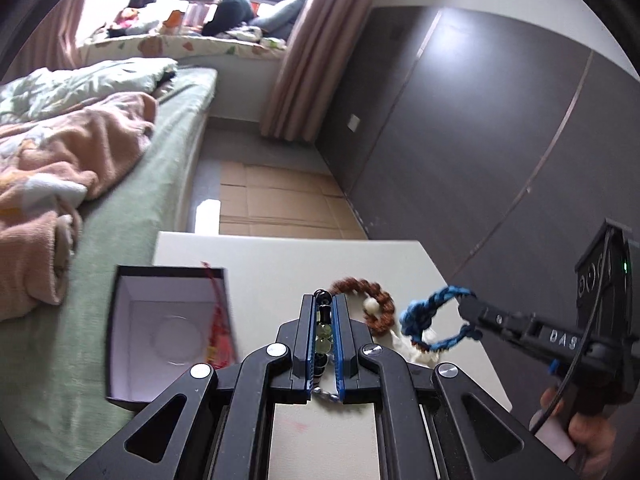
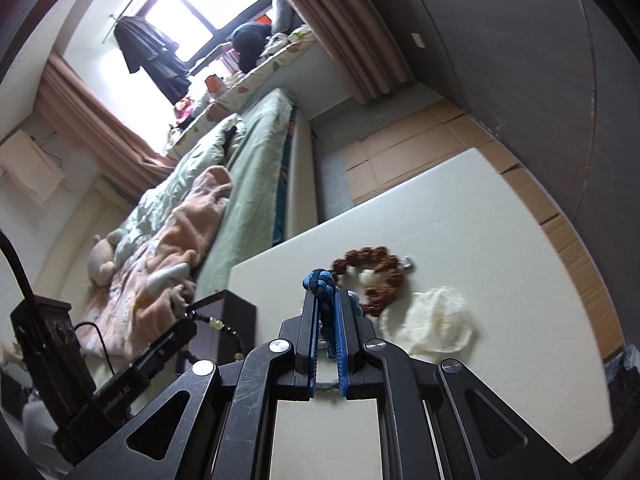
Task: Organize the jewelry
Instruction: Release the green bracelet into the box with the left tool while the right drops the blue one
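Observation:
My left gripper (image 1: 324, 300) is shut on a bracelet of black and pale green beads (image 1: 323, 330), held above the white table (image 1: 272, 264). It also shows in the right wrist view (image 2: 220, 326), hanging from the left gripper (image 2: 190, 322). My right gripper (image 2: 326, 294) is shut on a blue braided bracelet (image 2: 320, 282); it shows in the left wrist view too (image 1: 424, 312). A brown bead bracelet (image 2: 372, 272) with a white tassel (image 2: 432, 324) lies on the table. An open black box (image 1: 160, 336) with white lining sits at the table's left and holds a red tasselled item (image 1: 218, 320).
A bed with green sheet (image 1: 132, 208) and pink blanket (image 1: 60, 168) runs along the table's left. Flattened cardboard (image 1: 276, 204) covers the floor beyond the table. A dark grey wall (image 1: 500, 120) stands on the right.

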The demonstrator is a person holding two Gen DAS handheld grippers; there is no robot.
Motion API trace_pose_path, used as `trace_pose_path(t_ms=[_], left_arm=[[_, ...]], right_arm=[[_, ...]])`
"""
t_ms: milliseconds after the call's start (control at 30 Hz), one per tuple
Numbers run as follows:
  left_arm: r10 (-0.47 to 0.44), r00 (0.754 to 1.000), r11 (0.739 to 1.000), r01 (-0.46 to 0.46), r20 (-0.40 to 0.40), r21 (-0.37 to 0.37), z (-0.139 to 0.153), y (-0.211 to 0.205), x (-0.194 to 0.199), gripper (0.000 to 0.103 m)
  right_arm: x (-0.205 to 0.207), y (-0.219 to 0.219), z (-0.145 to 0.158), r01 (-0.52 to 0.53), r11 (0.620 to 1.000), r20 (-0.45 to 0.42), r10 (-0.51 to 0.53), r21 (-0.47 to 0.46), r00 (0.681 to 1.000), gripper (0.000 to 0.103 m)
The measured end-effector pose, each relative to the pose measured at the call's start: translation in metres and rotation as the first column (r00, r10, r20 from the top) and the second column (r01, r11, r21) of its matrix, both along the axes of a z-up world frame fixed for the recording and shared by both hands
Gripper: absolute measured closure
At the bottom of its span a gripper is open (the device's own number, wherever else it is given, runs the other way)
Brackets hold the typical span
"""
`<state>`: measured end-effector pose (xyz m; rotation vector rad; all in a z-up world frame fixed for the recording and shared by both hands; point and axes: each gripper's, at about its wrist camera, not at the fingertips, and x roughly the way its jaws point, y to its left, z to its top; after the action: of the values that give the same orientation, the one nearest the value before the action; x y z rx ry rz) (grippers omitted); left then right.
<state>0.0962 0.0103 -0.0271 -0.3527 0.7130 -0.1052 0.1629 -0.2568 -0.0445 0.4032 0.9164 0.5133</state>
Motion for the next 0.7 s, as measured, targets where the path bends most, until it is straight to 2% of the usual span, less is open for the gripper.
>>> trace_pose_path(t_ms=[333, 400, 467, 533, 567, 633, 667, 700], left_arm=[[0.123, 0.992, 0.992, -0.123, 0.002, 0.011, 0.000, 0.040, 0.003, 0.095], [0.142, 0.990, 0.990, -0.142, -0.022, 0.003, -0.004, 0.046, 0.005, 0.095], [0.182, 0.980, 0.983, -0.182, -0.074, 0.015, -0.010, 0.053, 0.011, 0.095], [0.189, 0.973, 0.981, -0.192, -0.130, -0.006, -0.017, 0.061, 0.017, 0.095], [0.191, 0.970, 0.980, -0.196, -0.148, -0.021, -0.019, 0.064, 0.018, 0.092], [0.205, 0.961, 0.977, -0.214, -0.185, -0.028, -0.022, 0.069, 0.020, 0.075], [0.212, 0.959, 0.975, -0.220, -0.187, -0.027, -0.022, 0.070, 0.019, 0.054], [0.228, 0.957, 0.971, -0.236, -0.177, -0.025, -0.020, 0.073, 0.016, 0.039]], right_arm=[[0.002, 0.035, -0.006, -0.046, 0.999, 0.017, 0.045, 0.025, 0.999, 0.094], [0.004, 0.040, -0.009, -0.050, 0.998, 0.014, 0.050, 0.031, 0.999, 0.094], [0.005, 0.047, -0.011, -0.056, 0.998, 0.013, 0.056, 0.037, 0.998, 0.094], [0.006, 0.052, -0.011, -0.065, 0.997, 0.014, 0.064, 0.044, 0.998, 0.094], [0.006, 0.056, -0.011, -0.070, 0.996, 0.015, 0.069, 0.050, 0.997, 0.094], [0.006, 0.062, -0.011, -0.082, 0.995, 0.017, 0.081, 0.063, 0.997, 0.094], [0.005, 0.065, -0.011, -0.091, 0.993, 0.018, 0.090, 0.071, 0.996, 0.094], [0.005, 0.069, -0.011, -0.102, 0.992, 0.020, 0.100, 0.080, 0.995, 0.094]])
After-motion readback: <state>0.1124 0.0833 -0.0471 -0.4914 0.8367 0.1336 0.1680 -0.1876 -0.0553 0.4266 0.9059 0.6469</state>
